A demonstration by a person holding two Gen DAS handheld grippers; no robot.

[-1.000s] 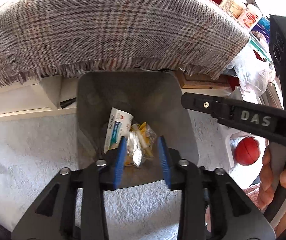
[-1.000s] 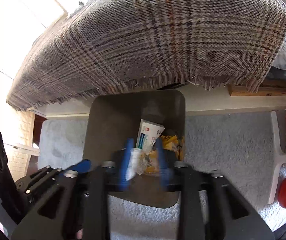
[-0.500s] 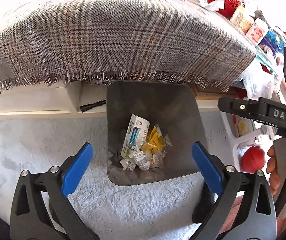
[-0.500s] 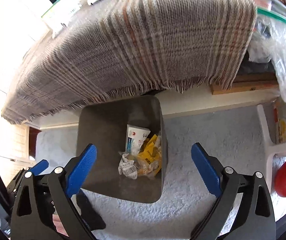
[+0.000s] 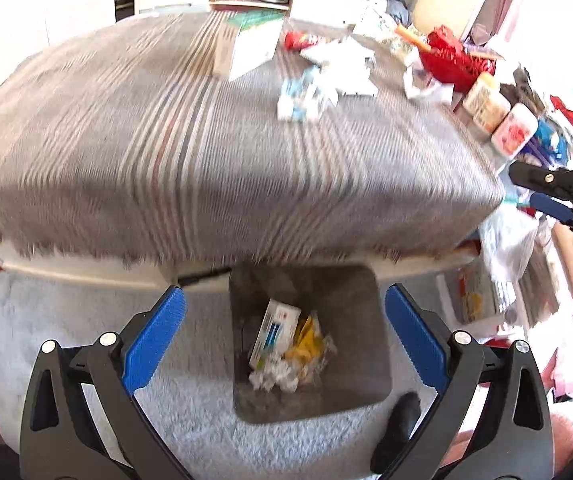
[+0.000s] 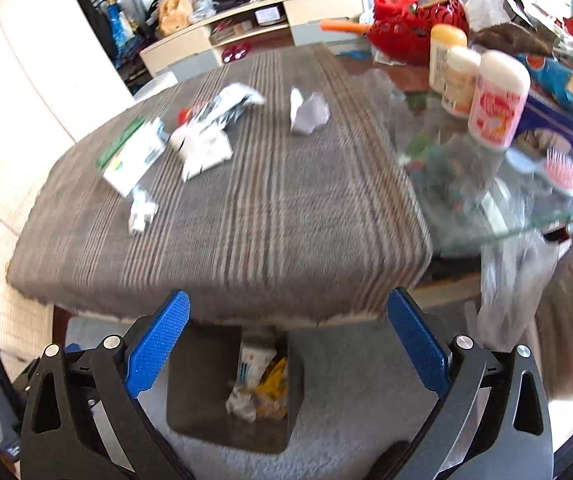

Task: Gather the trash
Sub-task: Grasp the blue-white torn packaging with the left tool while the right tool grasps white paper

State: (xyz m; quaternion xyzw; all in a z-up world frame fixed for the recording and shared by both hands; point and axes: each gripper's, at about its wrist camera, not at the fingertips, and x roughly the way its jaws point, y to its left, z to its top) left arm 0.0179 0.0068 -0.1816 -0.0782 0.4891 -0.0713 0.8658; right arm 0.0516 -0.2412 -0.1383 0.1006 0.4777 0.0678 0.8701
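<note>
Left wrist: trash (image 5: 286,344) in bin (image 5: 350,400), below hand-held gripper (image 5: 284,332).

1. The near part of the cloth-covered worktop (image 6: 246,208) lies bare, giving open room to come down.
2. Farther back, a carton (image 6: 132,158), crumpled papers (image 6: 202,146) and a paper wad (image 6: 308,112) lie scattered, with gaps between them.
3. To the right, bottles (image 6: 494,100) and a red basket (image 6: 410,28) crowd the glass edge.
4. The bin (image 5: 350,360) on the rug stands partly under the worktop's overhang; only its near side is open from above.
5. A plastic bag (image 5: 506,240) hangs at the right corner.
</note>
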